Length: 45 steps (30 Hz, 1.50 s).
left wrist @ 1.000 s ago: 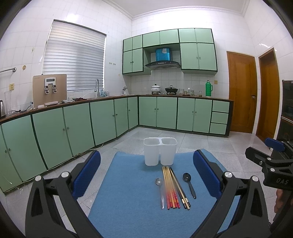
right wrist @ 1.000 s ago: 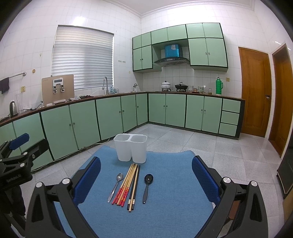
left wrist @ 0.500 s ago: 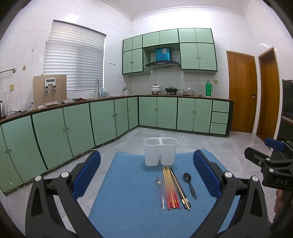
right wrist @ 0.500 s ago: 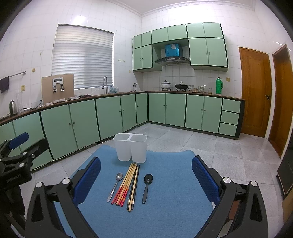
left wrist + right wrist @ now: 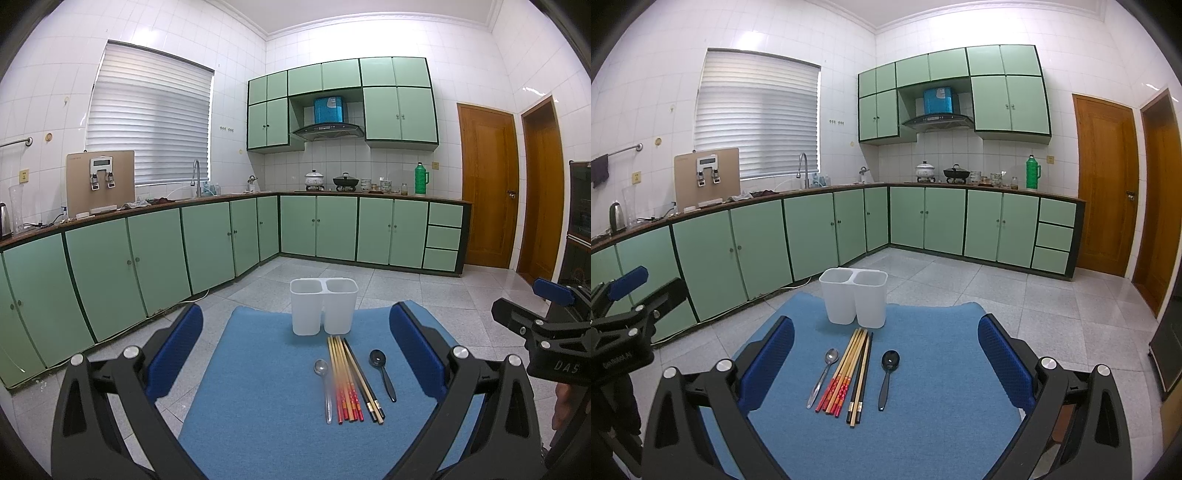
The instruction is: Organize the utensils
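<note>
**Utensils laid out on the blue mat, both tongs wide and empty**

Green cabinets (image 5: pixel 207 243) line two walls of a white-tiled kitchen, with two wooden doors (image 5: pixel 487 184) at the right. On the grey tiled floor sits a blue mat (image 5: pixel 258 387), and at its far edge stands a white holder (image 5: pixel 323 306) with two compartments side by side, upright; nothing shows above its rims.

Just in front of the holder, the utensils lie in a row, handles toward the cameras. From left to right: a metal spoon (image 5: pixel 823 376), a bundle of red-ended chopsticks (image 5: pixel 842 373), a dark pair of chopsticks (image 5: pixel 862 376) touching that bundle, and a black spoon (image 5: pixel 887 376) a little apart.

The left gripper (image 5: pixel 295 350) hovers above the mat with its blue-padded fingers (image 5: pixel 177 350) spread wide and nothing between them. The right gripper (image 5: pixel 886 354) hangs the same way, fully spread and holding nothing, its fingers framing the row of utensils.
</note>
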Motion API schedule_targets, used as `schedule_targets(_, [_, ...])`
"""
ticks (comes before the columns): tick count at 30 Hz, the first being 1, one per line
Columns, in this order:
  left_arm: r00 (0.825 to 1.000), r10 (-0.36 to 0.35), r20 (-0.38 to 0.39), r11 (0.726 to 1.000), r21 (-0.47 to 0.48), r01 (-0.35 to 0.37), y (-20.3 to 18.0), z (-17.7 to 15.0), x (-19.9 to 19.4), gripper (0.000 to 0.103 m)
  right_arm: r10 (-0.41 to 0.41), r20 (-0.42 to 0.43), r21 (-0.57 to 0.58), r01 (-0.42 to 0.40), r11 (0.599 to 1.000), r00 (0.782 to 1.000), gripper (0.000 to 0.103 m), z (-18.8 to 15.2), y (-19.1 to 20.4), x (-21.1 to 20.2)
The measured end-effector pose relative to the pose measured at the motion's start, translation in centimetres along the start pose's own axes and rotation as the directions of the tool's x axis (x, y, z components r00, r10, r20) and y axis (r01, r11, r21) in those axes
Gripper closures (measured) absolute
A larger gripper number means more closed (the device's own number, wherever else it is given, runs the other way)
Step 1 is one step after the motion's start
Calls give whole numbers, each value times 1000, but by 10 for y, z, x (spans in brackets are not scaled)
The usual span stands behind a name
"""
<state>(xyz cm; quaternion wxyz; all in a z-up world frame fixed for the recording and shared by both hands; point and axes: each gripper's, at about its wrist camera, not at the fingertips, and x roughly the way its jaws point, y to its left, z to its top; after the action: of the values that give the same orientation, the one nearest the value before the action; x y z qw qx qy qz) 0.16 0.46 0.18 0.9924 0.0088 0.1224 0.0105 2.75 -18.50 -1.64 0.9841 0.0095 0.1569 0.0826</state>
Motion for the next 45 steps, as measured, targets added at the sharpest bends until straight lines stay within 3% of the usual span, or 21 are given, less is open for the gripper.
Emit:
schedule_targets(18, [1000,1,-19,1000,0,-1,4,-1,11,5,-8,-22,2,8,1000,1000,6,-2,0,8])
schedule_targets(27, [993,41,-109,999,28,-38,14,-15,64,5,-24,-119,47,30,998,993,6,-13,-16,57])
schedule_targets(33, [969,82,-235,996,59,-70,26,-43,128,5,-61,-246,54,76,996,967,6,-31,-25,121])
schedule_targets(40, [918,87,-386,996,69,-65,37,-80,200,5,-71,-384,55,99,994,921,6,-60,-27,210])
schedule_targets(45, [883,94,-460,995,65,-72,38,-103,237,5,-70,-451,60,109,992,890,15,-78,-22,260])
